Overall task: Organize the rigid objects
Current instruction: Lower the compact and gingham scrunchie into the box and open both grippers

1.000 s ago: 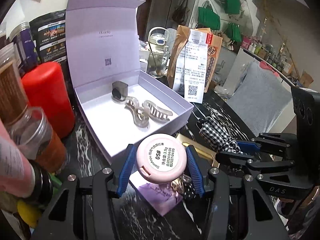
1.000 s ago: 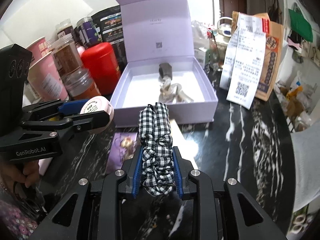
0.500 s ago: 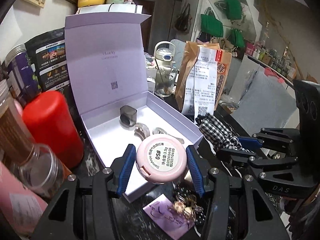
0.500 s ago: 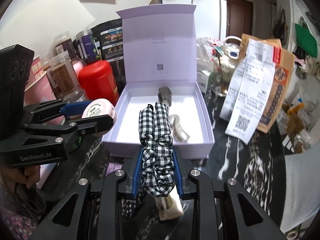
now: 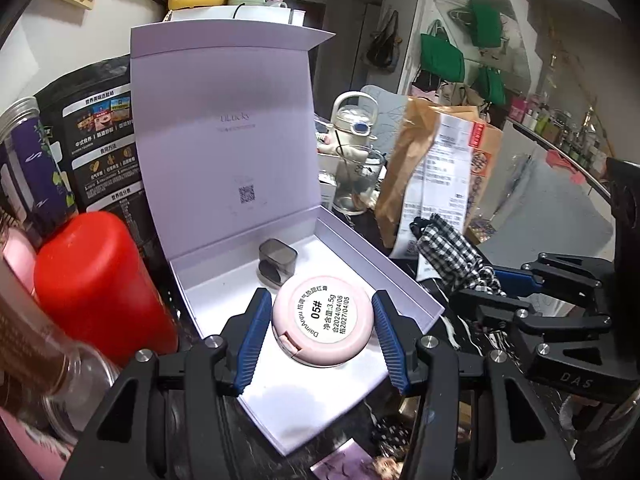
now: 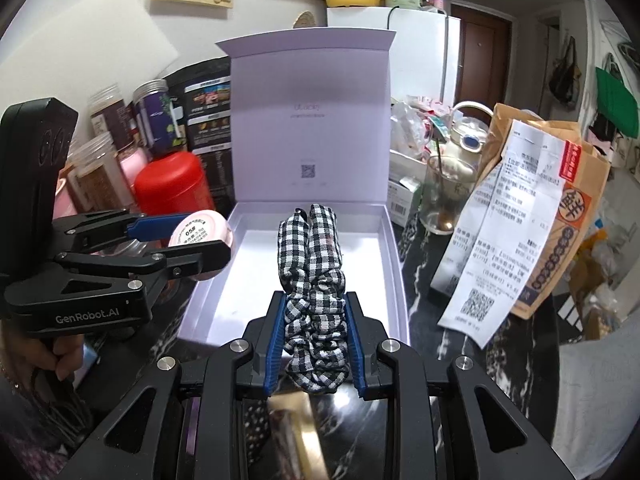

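Note:
A round pink compact [image 5: 323,326] with a printed label sits between the blue pads of my left gripper [image 5: 318,338], which is shut on it above the open lilac gift box [image 5: 404,284]. A small grey case [image 5: 277,260] lies at the back of the box; the hair claws seen earlier are hidden behind the compact. My right gripper [image 6: 314,340] is shut on a black-and-white checked scrunchie [image 6: 312,264], held over the front of the same lilac box [image 6: 394,264]. In the right wrist view my left gripper [image 6: 188,246] with the pink compact [image 6: 200,230] hovers at the box's left wall.
A red canister [image 5: 94,280] and jars [image 6: 100,168] crowd the box's left side. A glass with a spoon [image 6: 442,200], a kettle and a brown paper bag with a receipt [image 6: 532,220] stand to its right. A gold item [image 6: 304,440] lies on the dark marble counter below.
Both grippers have advanced towards and risen over the lilac box, each still holding its object. The compact now covers the hair claws; the scrunchie hangs over the box's inside.

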The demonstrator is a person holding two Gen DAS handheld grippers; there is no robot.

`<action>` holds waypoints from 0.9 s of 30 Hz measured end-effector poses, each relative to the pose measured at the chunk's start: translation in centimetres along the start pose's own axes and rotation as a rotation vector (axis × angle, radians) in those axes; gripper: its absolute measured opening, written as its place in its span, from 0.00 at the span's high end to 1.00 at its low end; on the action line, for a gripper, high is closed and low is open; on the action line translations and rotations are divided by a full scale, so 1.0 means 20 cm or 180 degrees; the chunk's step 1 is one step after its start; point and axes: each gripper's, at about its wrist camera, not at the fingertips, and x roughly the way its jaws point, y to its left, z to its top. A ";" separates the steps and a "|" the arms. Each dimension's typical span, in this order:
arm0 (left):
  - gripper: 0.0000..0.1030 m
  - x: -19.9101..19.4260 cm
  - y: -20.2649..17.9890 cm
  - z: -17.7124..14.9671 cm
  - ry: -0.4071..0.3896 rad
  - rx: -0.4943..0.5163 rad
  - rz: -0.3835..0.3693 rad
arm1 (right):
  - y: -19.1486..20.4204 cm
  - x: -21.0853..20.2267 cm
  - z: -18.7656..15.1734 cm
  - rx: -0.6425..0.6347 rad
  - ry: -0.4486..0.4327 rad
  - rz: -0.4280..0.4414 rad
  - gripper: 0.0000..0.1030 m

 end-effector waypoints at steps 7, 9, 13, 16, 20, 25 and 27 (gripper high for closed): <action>0.50 0.10 0.02 0.09 -0.0052 -0.0053 0.0091 | -0.07 0.06 0.07 0.0013 -0.0014 -0.0071 0.73; 0.50 0.12 0.03 0.11 -0.0058 -0.0056 0.0089 | -0.09 0.08 0.10 0.0025 -0.0023 -0.0085 0.73; 0.50 0.18 0.04 0.15 -0.0079 -0.0096 0.0128 | -0.13 0.11 0.13 0.0036 -0.0032 -0.0124 0.73; 0.50 0.22 0.04 0.18 -0.0097 -0.0108 0.0166 | -0.15 0.15 0.15 0.0047 -0.0032 -0.0154 0.73; 0.50 0.29 0.08 0.21 -0.0070 -0.0132 0.0258 | -0.18 0.19 0.17 0.0055 -0.0048 -0.0159 0.73; 0.50 0.37 0.12 0.23 -0.0003 -0.0126 0.0356 | -0.19 0.26 0.19 0.0049 -0.0013 -0.0180 0.73; 0.50 0.40 0.13 0.23 0.0025 -0.0117 0.0385 | -0.20 0.30 0.19 0.0042 0.0001 -0.0166 0.73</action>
